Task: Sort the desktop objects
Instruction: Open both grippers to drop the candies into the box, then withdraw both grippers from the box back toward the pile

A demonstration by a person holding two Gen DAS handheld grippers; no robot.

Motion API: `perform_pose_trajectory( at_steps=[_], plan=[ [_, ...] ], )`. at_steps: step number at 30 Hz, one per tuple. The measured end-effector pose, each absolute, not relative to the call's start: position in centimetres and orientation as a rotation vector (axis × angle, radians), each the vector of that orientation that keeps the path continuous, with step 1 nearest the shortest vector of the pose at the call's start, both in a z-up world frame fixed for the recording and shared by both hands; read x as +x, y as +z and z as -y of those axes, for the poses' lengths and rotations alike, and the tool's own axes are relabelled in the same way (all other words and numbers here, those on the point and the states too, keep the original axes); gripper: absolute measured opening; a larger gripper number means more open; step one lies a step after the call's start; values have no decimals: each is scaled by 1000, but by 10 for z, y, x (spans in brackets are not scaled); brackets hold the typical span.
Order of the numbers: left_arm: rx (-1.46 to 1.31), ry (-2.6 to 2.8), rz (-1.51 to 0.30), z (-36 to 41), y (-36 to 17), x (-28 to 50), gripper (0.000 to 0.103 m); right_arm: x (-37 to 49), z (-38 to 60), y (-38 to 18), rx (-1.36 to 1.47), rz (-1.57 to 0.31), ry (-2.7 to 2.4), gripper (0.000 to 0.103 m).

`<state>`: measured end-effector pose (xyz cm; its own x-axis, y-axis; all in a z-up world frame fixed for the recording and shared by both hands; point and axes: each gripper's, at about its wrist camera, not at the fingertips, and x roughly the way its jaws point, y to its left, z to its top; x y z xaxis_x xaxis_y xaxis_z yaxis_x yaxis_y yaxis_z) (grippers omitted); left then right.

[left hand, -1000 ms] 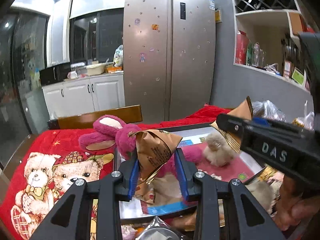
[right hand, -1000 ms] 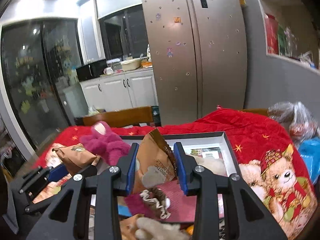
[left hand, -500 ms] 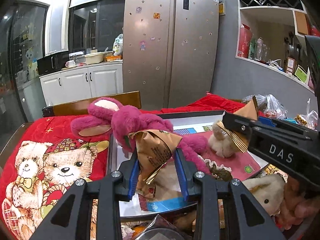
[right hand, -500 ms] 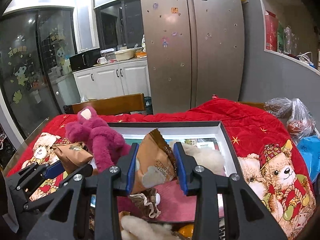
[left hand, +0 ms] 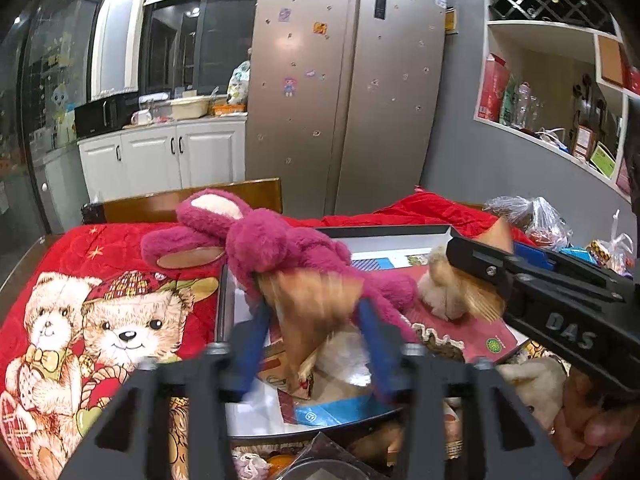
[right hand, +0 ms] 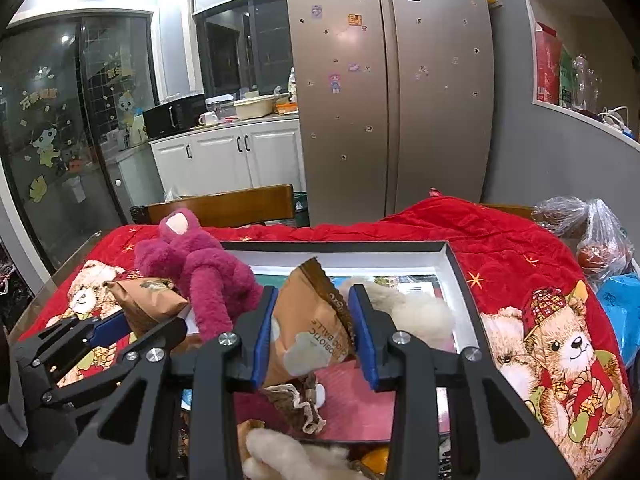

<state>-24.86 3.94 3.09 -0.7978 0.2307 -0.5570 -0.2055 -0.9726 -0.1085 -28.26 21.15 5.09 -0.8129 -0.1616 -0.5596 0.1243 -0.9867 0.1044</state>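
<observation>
Left gripper (left hand: 314,328): its jaws have just been opening and now stand apart. A brown snack packet (left hand: 316,312) lies between the blue pads (left hand: 252,344), blurred, with a gap visible on each side; the pads do not press on it. The packet hangs over the left part of the black-rimmed tray (left hand: 384,231), directly in front of the magenta plush toy (left hand: 276,248), which sprawls across the tray's left rim onto the red bear-print cloth (left hand: 80,320).

Right gripper (right hand: 314,330): its jaws have also just been opening slightly. A second brown snack packet (right hand: 310,320), printed with white lettering, stands upright between the blue pads (right hand: 264,336). Its lower edges appear to touch both pads; whether it is still clamped cannot be told with certainty. This packet sits over the middle of the tray, above a pink sheet (right hand: 352,404) on the tray floor.

Surroundings: a cream plush toy (right hand: 404,308) lies in the tray just right of the right gripper's packet. In the right wrist view the left gripper enters at lower left with its packet beside the magenta toy. A wooden chair back (right hand: 224,206) stands behind the table, and clear plastic bags (right hand: 592,236) rest on the cloth at far right. A steel refrigerator (right hand: 392,80) occupies the background.
</observation>
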Motion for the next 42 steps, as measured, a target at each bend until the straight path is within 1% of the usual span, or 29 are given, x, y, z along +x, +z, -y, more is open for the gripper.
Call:
perform_pose_trajectory(
  at_steps=[1, 2, 3, 4, 5, 7, 9, 11, 13, 15, 18, 23, 32, 35, 39, 42],
  plan=[
    [-867, 2782, 69, -38, 31, -249, 66, -283, -212, 51, 889, 108, -2849, 52],
    [-840, 2791, 78, -36, 32, -247, 67, -283, -213, 52, 888, 119, -2849, 60],
    [-826, 2797, 80, -35, 32, -246, 70, -281, -214, 55, 870, 130, -2849, 73],
    [-824, 2796, 84, -35, 32, -246, 81, -280, -214, 57, 850, 131, -2850, 81],
    [-837, 2773, 100, -35, 32, -247, 88, -277, -213, 59, 827, 122, -2853, 84],
    [-932, 2722, 120, -36, 29, -253, 103, -275, -210, 63, 803, 94, -2854, 97],
    [-968, 2740, 86, -39, 27, -255, 103, -273, -207, 65, 792, 67, -2864, 103],
    [-918, 2819, -12, -44, 28, -250, 103, -274, -205, 65, 802, 52, -2879, 103],
    [-909, 2837, -40, -46, 28, -249, 103, -275, -205, 64, 820, 45, -2879, 103],
    [-906, 2829, -10, -44, 29, -248, 103, -276, -205, 64, 825, 42, -2876, 103],
    [-894, 2843, -22, -44, 31, -247, 103, -277, -206, 64, 824, 40, -2881, 103],
    [-891, 2846, 7, -39, 34, -246, 103, -278, -211, 63, 841, 82, -2873, 103],
    [-879, 2853, 12, -38, 37, -246, 103, -274, -210, 67, 827, 66, -2876, 103],
    [-862, 2858, 12, -37, 40, -244, 103, -271, -205, 71, 813, 20, -2858, 103],
    [-833, 2871, 17, -36, 46, -237, 103, -258, -189, 82, 729, -164, -2970, 103],
    [-809, 2874, 18, -36, 53, -230, 103, -246, -182, 94, 698, -190, -2965, 103]
  ],
)
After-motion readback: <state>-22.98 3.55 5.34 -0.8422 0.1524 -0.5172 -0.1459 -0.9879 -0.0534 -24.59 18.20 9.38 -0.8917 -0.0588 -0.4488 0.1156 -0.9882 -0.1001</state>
